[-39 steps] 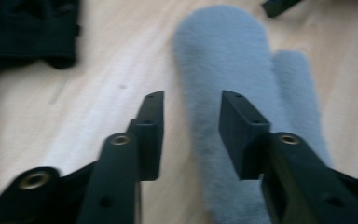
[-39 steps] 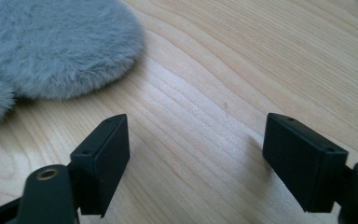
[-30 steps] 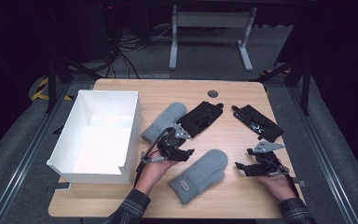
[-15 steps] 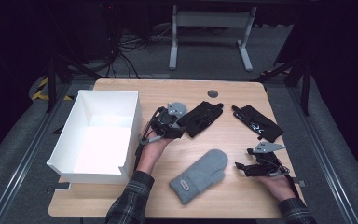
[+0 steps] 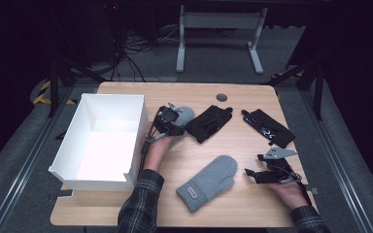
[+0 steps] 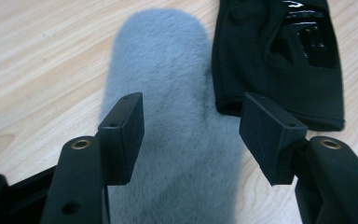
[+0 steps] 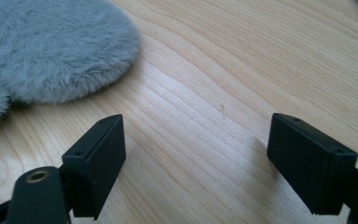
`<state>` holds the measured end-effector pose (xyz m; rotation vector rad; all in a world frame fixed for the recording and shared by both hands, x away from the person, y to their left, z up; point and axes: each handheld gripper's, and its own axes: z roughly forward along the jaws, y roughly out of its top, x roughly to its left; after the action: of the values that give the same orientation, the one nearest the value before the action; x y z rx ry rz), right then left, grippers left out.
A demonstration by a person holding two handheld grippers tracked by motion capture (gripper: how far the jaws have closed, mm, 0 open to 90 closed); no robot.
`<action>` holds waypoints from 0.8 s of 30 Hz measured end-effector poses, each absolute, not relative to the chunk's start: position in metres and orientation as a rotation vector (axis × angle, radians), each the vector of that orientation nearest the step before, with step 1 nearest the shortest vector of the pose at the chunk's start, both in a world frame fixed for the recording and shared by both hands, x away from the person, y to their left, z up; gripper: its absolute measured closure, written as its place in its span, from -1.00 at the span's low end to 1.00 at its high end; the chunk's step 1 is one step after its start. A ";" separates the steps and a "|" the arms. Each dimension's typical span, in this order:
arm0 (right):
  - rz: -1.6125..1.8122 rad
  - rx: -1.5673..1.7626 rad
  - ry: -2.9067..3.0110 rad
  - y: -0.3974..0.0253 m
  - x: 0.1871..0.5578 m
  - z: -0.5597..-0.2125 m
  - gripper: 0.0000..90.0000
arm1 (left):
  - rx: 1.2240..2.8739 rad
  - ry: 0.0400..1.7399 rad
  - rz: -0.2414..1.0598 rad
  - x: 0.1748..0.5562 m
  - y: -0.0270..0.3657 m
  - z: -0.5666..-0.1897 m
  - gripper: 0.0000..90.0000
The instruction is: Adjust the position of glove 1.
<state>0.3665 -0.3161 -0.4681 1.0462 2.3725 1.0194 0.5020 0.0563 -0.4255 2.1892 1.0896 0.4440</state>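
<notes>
1. Grey fleece mitten (image 6: pixel 168 116) lies flat on the bench (image 5: pixel 243 97) beside the white box (image 5: pixel 104 141), touching a black glove (image 6: pixel 284 56); the left gripper (image 6: pixel 191 126) hangs over it, jaws wide astride, likely for a pinch.
2. Second grey mitten (image 5: pixel 209 182) waits nearer; the right gripper (image 7: pixel 196 154) rests wide and empty beside it.

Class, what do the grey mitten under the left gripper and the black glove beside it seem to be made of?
Grey mitten: soft fleece or plush, probably, with a fuzzy matt nap. Black glove: smooth knit-like fabric, apparently; its glossy patches suggest rubbery print.
</notes>
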 end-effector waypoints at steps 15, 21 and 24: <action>1.023 1.047 2.369 -0.316 0.367 -0.468 -0.56 | 2.210 1.151 0.408 0.508 0.065 -0.447 0.59; 1.023 1.046 2.369 -0.316 0.367 -0.468 -0.56 | 2.166 1.188 0.365 0.507 0.068 -0.439 0.93; 1.024 1.046 2.369 -0.316 0.367 -0.468 -0.56 | 2.149 1.206 0.361 0.505 0.068 -0.433 0.94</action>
<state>0.3666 -0.3160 -0.4685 1.0459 2.3693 1.0237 0.5050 0.0682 -0.4329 2.1490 1.2061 0.3614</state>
